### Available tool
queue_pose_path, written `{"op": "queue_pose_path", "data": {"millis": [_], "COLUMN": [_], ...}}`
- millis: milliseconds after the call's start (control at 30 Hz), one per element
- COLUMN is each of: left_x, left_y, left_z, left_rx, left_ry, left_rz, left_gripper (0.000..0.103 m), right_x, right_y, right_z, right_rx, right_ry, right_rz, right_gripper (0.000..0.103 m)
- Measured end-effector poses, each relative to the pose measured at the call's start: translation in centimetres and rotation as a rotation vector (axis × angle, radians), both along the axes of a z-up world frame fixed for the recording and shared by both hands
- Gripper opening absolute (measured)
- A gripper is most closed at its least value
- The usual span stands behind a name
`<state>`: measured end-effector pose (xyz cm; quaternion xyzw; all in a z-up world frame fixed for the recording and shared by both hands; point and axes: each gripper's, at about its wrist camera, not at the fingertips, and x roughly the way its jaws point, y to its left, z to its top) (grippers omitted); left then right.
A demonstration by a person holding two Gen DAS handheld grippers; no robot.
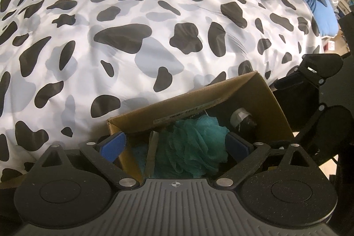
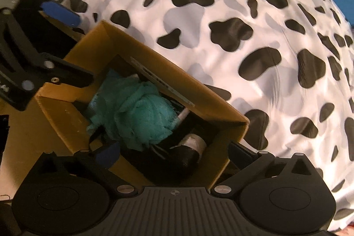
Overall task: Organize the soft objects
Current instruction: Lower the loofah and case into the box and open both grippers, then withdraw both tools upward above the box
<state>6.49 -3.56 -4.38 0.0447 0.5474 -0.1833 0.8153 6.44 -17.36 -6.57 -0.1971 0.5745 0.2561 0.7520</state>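
Your right hand-held gripper [image 2: 174, 153] hangs released, fingers spread wide over the open cardboard box [image 2: 221, 107] on the cow-print bed [image 2: 243, 14], the teal mesh pouf [image 2: 135, 112] lying loose inside just ahead of its fingertips, while your left hand-held gripper [image 1: 177, 144] stands open around that same pouf.

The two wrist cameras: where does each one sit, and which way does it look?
Left wrist: on the left gripper, looking steeply down into the cardboard box; its blue-padded fingers show.
Right wrist: on the right gripper, looking down into the box from the other side; the left gripper shows top left.
Shared: box, teal mesh sponge, cow-print blanket.
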Motion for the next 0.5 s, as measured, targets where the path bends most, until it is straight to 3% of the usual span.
{"op": "queue_pose_path", "data": {"millis": [333, 500], "left_x": [0.0, -0.3], "left_y": [0.3, 0.3], "left_z": [0.8, 1.5], "left_rx": [0.056, 0.112], "left_ry": [-0.062, -0.094], "left_rz": [0.077, 0.167], "left_gripper": [0.103, 0.103], "right_x": [0.8, 0.4], "right_y": [-1.0, -0.9], "right_z": [0.7, 1.2], "right_rx": [-0.016, -0.004], "right_ry": [-0.041, -0.055], "right_rz": [-0.187, -0.266], "right_gripper": [0.103, 0.103]}}
